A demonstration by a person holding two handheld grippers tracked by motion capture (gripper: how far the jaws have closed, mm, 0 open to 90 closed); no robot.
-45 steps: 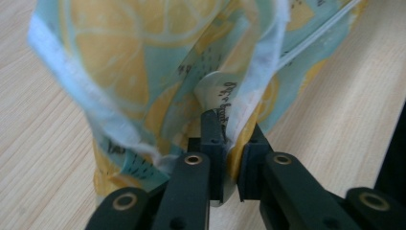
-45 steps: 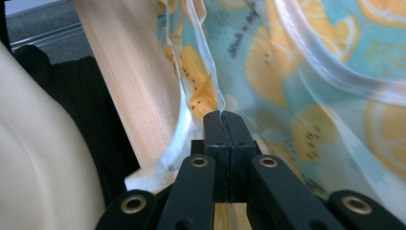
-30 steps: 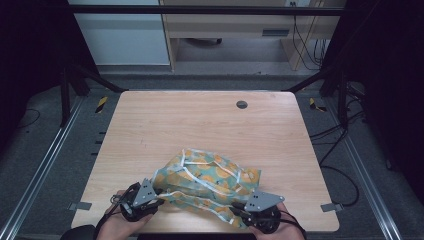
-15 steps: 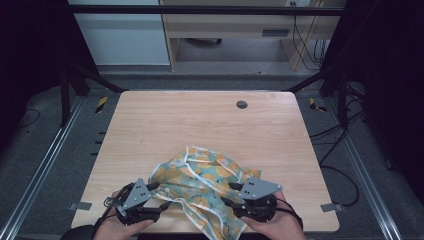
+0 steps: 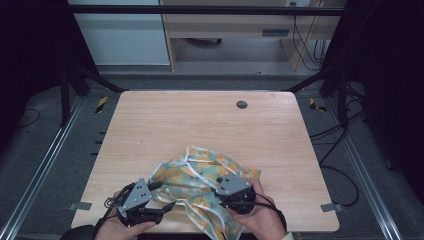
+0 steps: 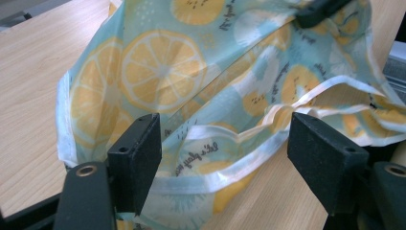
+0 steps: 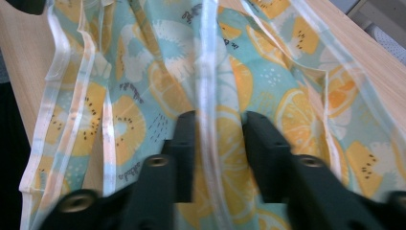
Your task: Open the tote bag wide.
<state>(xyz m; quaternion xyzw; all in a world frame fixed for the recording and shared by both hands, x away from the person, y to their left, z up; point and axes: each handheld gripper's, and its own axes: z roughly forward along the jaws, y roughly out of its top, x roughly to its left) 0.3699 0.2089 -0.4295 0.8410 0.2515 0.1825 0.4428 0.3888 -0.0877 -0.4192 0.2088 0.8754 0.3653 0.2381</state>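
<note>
A crumpled cloth [image 5: 200,172] printed with lemon slices on pale teal and edged in white lies near the table's [image 5: 200,120] front edge. My left gripper [image 5: 162,196] is at its near left corner. In the left gripper view the cloth [image 6: 163,67] has a white hem lying between the left gripper's [image 6: 230,143] jaws, which stand wide apart and have just been opening further. My right gripper [image 5: 220,196] rests over the cloth's near right part. In the right gripper view the right gripper's [image 7: 219,129] jaws straddle a white hem of the cloth [image 7: 268,52]; they have just been closing, and a gap remains.
A small dark grommet hole [image 5: 242,104] sits at the table's far middle. Black frame posts [image 5: 65,90] stand at the far corners, and cables [image 5: 345,145] trail on the floor to the right. The near fold of cloth reaches the table's front edge.
My right gripper has moved left onto the cloth, pushing its near part toward the front edge. The left gripper's jaws have spread wider, and that hand has barely shifted.
</note>
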